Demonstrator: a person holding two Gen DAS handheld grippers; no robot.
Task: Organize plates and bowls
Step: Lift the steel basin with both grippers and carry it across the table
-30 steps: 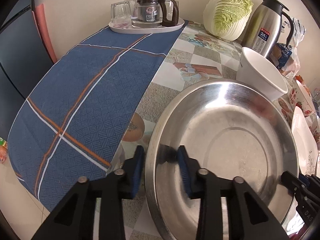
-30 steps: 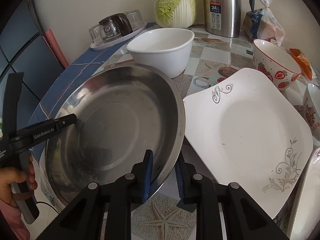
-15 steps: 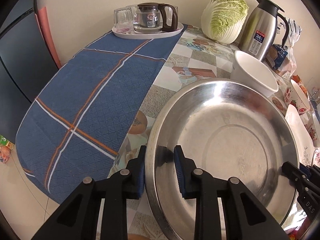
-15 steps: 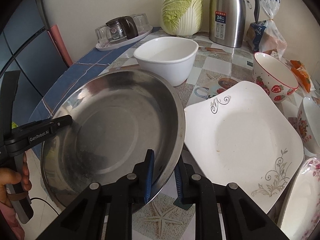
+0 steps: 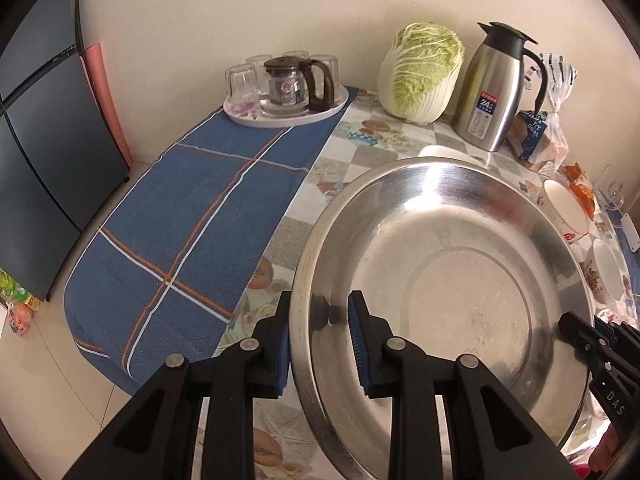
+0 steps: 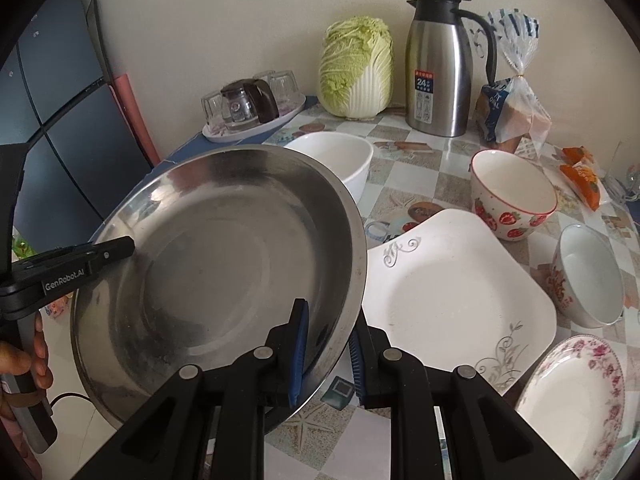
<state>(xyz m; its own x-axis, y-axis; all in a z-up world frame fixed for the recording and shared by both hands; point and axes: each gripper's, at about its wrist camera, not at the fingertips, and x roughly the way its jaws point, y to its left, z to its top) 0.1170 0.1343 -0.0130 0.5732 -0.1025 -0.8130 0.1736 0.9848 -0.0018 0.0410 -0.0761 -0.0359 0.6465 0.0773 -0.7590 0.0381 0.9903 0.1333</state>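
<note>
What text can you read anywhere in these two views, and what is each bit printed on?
"GenRobot.AI": side of the left gripper.
"24": label on the steel thermos; its smaller print is too small to read.
"DAS": right gripper, rest cut off.
Bread bag: lettering blurred, unreadable.

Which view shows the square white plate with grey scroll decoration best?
The right wrist view: the square white plate with grey scroll decoration lies nearly whole on the table, only its left edge hidden behind the large steel basin. In the left wrist view the same basin hides the plate entirely.
</note>
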